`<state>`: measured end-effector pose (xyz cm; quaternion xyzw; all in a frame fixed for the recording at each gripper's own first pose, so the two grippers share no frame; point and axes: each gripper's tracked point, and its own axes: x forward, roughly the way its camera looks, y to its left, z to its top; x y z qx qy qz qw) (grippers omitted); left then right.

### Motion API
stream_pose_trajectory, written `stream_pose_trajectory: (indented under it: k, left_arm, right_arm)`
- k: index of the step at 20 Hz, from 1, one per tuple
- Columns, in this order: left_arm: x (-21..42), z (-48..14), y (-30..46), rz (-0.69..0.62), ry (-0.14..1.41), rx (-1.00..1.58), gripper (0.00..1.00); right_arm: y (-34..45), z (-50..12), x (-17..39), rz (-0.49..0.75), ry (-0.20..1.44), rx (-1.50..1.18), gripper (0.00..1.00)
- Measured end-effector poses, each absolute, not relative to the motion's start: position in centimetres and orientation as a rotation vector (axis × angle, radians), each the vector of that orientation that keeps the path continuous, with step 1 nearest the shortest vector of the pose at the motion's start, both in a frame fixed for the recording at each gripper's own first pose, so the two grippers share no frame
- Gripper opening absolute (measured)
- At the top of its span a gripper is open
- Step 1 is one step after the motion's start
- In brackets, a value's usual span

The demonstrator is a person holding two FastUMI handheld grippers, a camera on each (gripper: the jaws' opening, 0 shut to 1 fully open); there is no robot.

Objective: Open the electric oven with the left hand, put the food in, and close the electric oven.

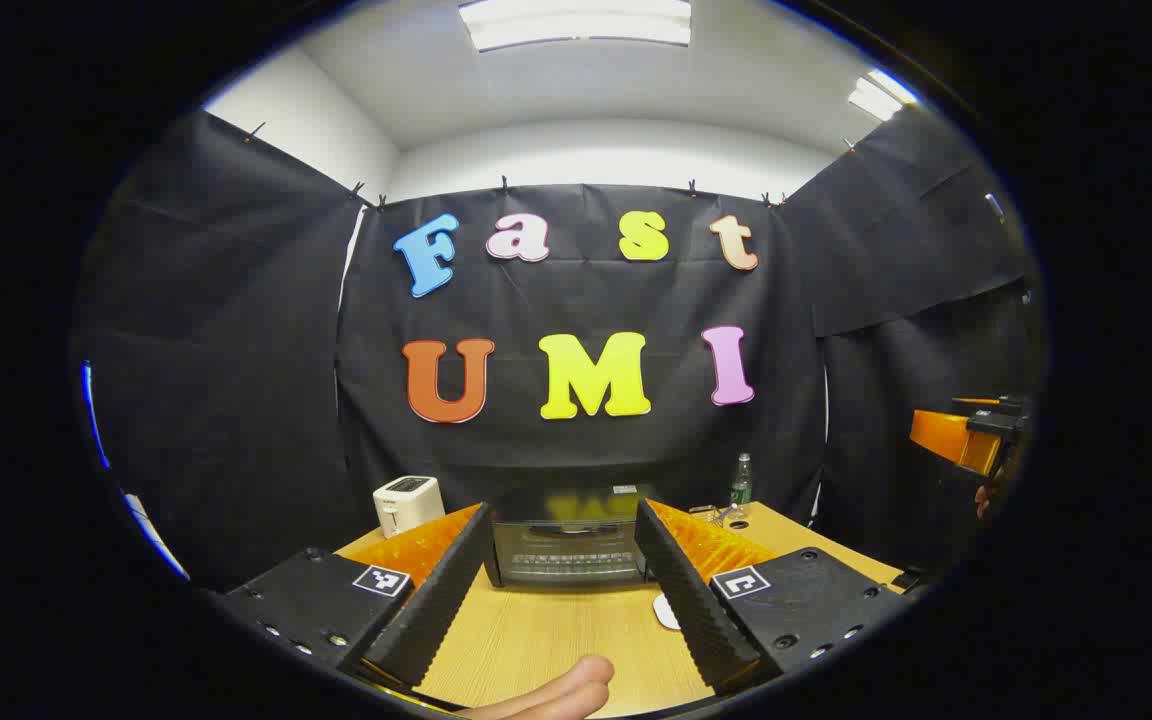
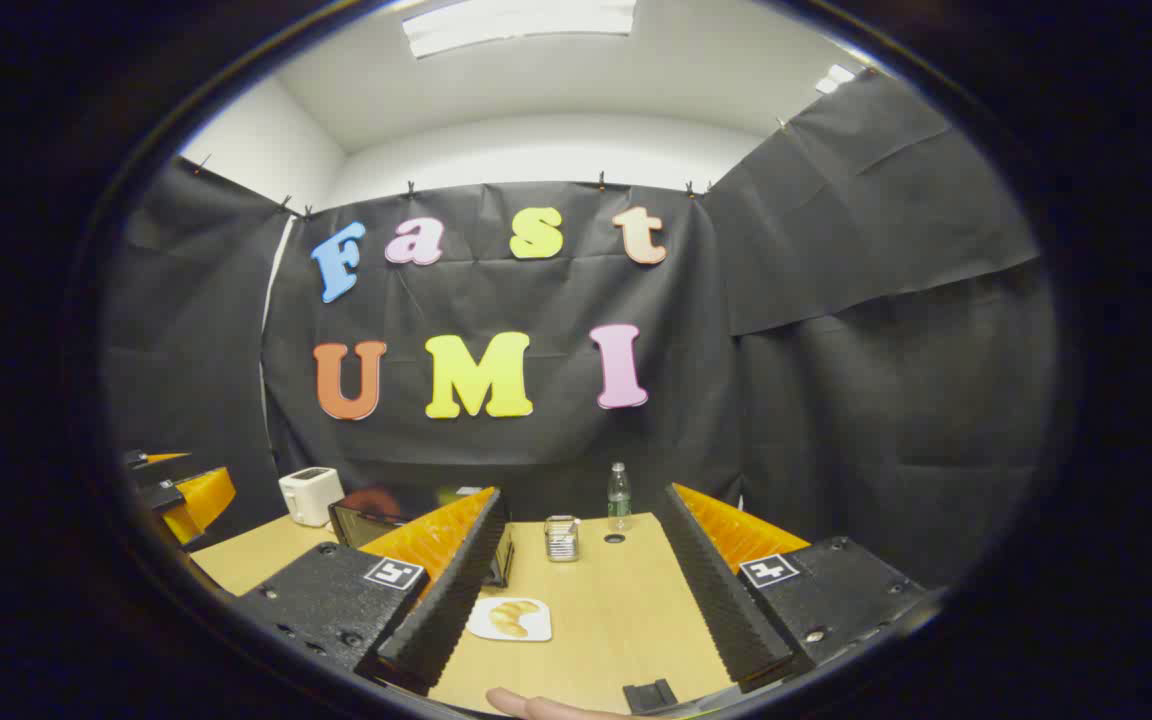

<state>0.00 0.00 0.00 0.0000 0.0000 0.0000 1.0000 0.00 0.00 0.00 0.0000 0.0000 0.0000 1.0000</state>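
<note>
Closed electric oven [image 1: 568,548] lies dead ahead of the left hand-held gripper [image 1: 561,585], released, empty; right hand-held gripper [image 2: 581,590] likewise

No legible text, label, brand or number anywhere.

Place: a recording booth set up indoors, not a lived-in kitchen.
Walls: black cloth [image 2: 836,300] clipped up ahead and to both sides of the tongs.
Above: white ceiling with strip lights [image 1: 576,22].
Furnishing: a wooden table [image 2: 626,600] under the tongs, carrying an electric oven [image 1: 566,550], toaster [image 1: 406,503] and water bottle [image 2: 618,496] at its far edge.
</note>
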Motion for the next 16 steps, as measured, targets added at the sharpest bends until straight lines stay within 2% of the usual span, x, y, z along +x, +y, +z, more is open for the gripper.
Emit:
stream_pose_trajectory:
  k: [16]
  left_arm:
    - [2.9,-0.7,-0.9,-0.08,0.06,-0.063,0.94]
  right_arm:
    - [0.0,0.6,-0.9,0.022,-0.026,0.0,0.96]
